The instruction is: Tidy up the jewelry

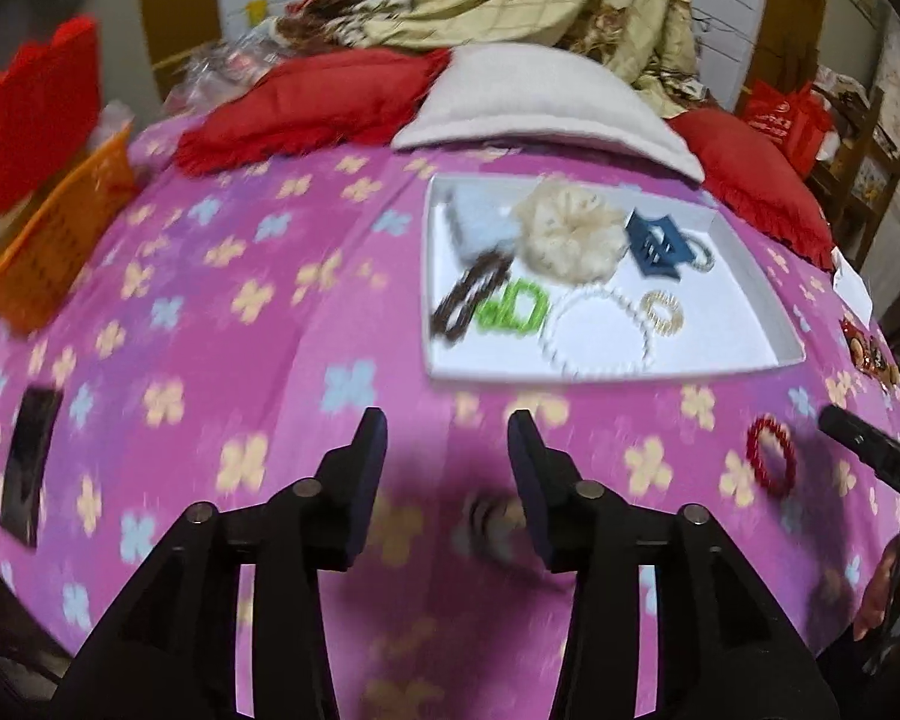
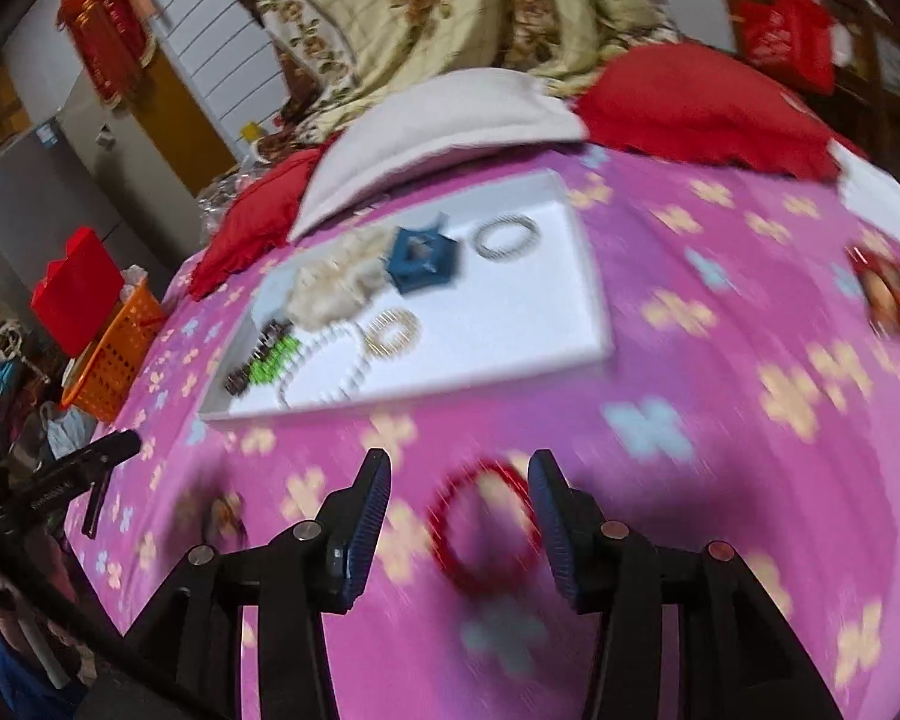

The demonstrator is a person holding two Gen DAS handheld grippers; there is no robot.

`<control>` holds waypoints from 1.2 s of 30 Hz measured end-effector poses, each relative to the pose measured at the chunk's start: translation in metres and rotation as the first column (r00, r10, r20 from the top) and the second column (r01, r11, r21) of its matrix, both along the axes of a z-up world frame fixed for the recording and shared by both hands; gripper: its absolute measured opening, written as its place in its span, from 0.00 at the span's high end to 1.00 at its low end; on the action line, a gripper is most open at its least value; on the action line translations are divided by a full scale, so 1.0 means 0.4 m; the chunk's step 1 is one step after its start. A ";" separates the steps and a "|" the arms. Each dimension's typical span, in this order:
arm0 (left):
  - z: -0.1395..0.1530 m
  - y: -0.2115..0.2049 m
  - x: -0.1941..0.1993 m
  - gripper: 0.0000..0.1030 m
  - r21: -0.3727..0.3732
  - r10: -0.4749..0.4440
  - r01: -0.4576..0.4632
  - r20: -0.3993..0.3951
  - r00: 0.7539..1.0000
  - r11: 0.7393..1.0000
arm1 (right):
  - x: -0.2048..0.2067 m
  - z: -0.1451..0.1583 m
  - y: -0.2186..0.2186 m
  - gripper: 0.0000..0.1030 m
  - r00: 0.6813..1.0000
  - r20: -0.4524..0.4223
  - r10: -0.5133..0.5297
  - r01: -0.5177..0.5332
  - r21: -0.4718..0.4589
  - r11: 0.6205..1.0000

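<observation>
Jewelry still loose comes nearest: a red beaded bracelet (image 2: 483, 531) lies on the pink flowered bedspread (image 2: 720, 420) between the right gripper (image 2: 457, 507)'s parted fingers, untouched, apparently next for pickup. Left gripper (image 1: 447, 450) hangs open and empty over a small blurred piece (image 1: 489, 519). Farther off, the white tray (image 1: 774, 330) gathers the sorted bracelets, clips and cream scrunchie (image 1: 570, 231).

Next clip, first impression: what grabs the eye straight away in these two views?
The pink flowered bedspread fills both views, with a white tray lying on it toward the pillows, holding a cream scrunchie, a blue claw clip, a green clip and a pearl bracelet. Nearer, a red beaded bracelet lies loose on the spread between the open fingers of the right tool, untouched.
</observation>
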State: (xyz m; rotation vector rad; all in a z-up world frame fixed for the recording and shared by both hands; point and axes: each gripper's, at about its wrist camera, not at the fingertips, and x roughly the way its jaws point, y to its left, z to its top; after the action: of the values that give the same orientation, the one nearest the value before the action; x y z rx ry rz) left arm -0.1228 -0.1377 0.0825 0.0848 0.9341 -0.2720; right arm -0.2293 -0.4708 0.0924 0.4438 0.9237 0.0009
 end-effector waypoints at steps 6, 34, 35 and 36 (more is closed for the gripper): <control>-0.087 0.006 -0.042 0.58 -0.031 0.015 -0.019 -0.122 0.992 0.999 | -0.112 -0.040 -0.050 0.56 0.996 -0.039 -0.084 0.086 0.046 0.995; -0.142 -0.164 -0.054 0.73 -0.064 -0.208 0.201 -0.132 0.969 0.977 | -0.018 -0.071 -0.008 0.56 0.999 -0.051 0.000 -0.002 -0.033 0.999; -0.142 -0.156 -0.054 0.73 -0.075 -0.197 0.188 -0.139 0.970 0.979 | -0.006 -0.076 -0.001 0.56 0.998 -0.058 0.008 -0.011 -0.059 0.998; -0.144 -0.144 -0.053 0.73 -0.087 -0.187 0.176 -0.148 0.971 0.981 | 0.005 -0.079 0.007 0.56 0.998 -0.060 0.015 -0.019 -0.081 0.996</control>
State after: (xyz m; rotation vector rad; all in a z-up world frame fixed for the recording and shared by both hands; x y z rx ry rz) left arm -0.1439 -0.1955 0.0250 0.0828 1.0725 -0.4880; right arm -0.2273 -0.4680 0.0609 0.3613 0.9820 -0.0347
